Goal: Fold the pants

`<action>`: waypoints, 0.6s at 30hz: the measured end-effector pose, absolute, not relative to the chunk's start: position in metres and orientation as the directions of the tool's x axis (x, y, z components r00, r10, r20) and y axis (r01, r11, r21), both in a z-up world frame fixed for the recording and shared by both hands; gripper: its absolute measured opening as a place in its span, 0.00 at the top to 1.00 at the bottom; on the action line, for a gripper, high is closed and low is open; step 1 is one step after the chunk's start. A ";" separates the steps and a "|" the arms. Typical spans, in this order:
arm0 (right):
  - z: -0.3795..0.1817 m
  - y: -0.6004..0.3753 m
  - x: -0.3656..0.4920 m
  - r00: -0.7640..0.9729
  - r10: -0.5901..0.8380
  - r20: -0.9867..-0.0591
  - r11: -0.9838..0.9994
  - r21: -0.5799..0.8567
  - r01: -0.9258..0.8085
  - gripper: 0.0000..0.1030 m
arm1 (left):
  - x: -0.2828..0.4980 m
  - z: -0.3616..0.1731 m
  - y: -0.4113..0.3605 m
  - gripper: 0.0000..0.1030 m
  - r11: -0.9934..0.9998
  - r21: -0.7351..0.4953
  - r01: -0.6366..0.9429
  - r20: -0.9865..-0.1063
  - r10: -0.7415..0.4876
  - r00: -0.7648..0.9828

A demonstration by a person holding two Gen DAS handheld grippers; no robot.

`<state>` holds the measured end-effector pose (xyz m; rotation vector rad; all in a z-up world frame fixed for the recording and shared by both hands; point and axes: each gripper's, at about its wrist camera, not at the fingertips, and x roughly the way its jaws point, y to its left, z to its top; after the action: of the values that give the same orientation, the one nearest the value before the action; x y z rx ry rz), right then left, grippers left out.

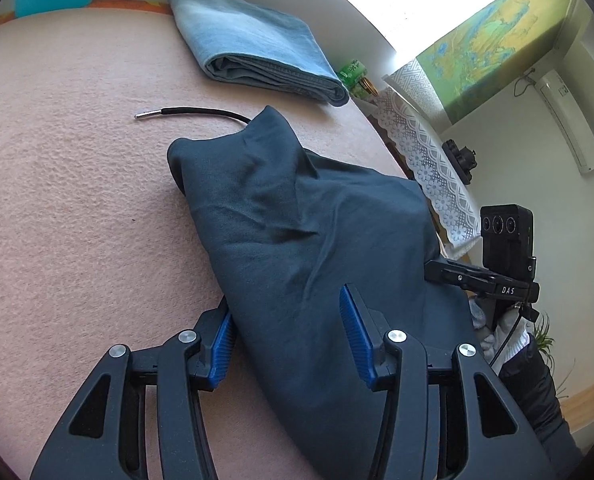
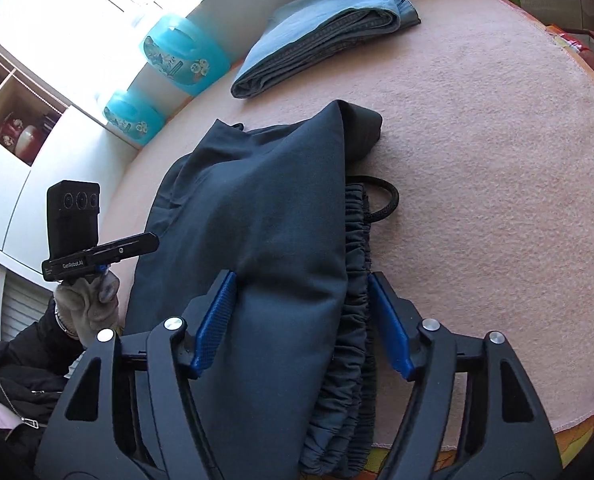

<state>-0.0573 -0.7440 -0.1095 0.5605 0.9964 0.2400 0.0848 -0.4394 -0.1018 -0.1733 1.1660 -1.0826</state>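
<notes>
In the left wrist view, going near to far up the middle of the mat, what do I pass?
Left gripper, jaws open astride the cloth → dark pants → black drawstring with its metal tip → folded blue jeans at the far edge of the pink mat.

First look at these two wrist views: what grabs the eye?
The bulky dark teal pants heaped mid-blanket, with both blue-padded claws, left claw and right claw, open astride the near folds. Behind lie neatly folded light blue jeans, and a black metal-tipped drawstring trails across the pink blanket.
</notes>
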 end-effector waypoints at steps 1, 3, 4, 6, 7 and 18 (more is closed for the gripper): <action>-0.109 -0.744 -0.058 0.537 0.435 -0.723 0.831 0.552 0.068 0.32 | 0.085 -0.102 -0.439 0.53 0.513 -0.621 0.592 -0.645 -0.764 -0.015; -0.109 -0.742 -0.062 0.547 0.429 -0.719 0.827 0.556 0.082 0.36 | 0.086 -0.103 -0.439 0.53 0.510 -0.635 0.580 -0.631 -0.776 -0.009; -0.108 -0.742 -0.063 0.553 0.420 -0.720 0.829 0.553 0.090 0.39 | 0.086 -0.104 -0.440 0.53 0.507 -0.637 0.580 -0.627 -0.779 -0.007; -0.104 -0.739 -0.066 0.563 0.395 -0.725 0.840 0.534 0.098 0.44 | 0.085 -0.103 -0.442 0.53 0.507 -0.625 0.594 -0.629 -0.777 0.001; -0.102 -0.738 -0.067 0.567 0.385 -0.728 0.846 0.524 0.099 0.47 | 0.084 -0.102 -0.443 0.54 0.508 -0.619 0.599 -0.630 -0.776 0.007; -0.118 -0.760 -0.066 0.582 0.491 -0.648 0.730 0.671 0.131 0.37 | 0.084 -0.104 -0.444 0.63 0.514 -0.614 0.599 -0.633 -0.774 0.015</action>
<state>-0.0661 -0.7600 -0.1185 0.7477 0.9455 0.2350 0.0840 -0.4436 -0.1041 -0.1918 1.1256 -1.0779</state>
